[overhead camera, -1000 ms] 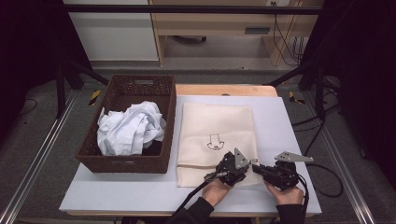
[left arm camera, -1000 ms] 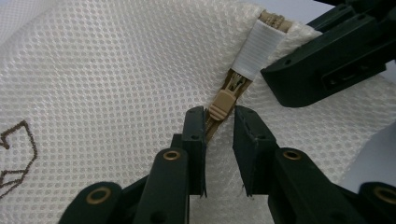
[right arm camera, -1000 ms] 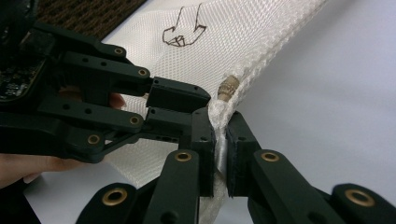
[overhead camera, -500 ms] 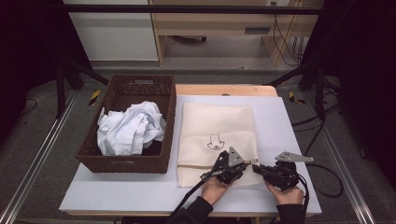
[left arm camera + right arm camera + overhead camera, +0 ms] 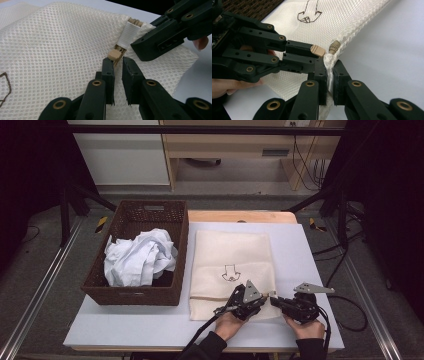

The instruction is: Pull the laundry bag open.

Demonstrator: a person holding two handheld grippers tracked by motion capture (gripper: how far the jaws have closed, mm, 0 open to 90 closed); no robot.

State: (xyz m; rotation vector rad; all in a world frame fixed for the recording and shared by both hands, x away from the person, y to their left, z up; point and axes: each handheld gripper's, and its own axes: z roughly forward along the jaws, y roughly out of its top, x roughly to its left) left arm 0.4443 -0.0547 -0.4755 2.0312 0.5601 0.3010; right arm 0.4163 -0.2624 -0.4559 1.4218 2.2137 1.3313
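Observation:
A cream mesh bag [image 5: 232,255] with a small dark drawing lies flat on the white table [image 5: 300,245]. At its near right corner sits the tan zipper pull [image 5: 115,54]. My left gripper [image 5: 264,296] points right at that corner, and its jaws are nearly together with the pull [image 5: 317,50] pinched at their tips. My right gripper [image 5: 275,300] faces it from the right. In the right gripper view it [image 5: 330,63] is shut on the bag's bunched corner hem [image 5: 329,58]. A hand holds each gripper from the near edge.
A brown wicker basket [image 5: 100,285] stands on the table's left side with crumpled white cloth [image 5: 140,257] inside. A wooden board [image 5: 240,216] lines the far edge. Bare table lies to the right of the bag and along the near left.
The left gripper has shifted slightly at the bag's near right corner. The right gripper, the bag and the basket stay where they were.

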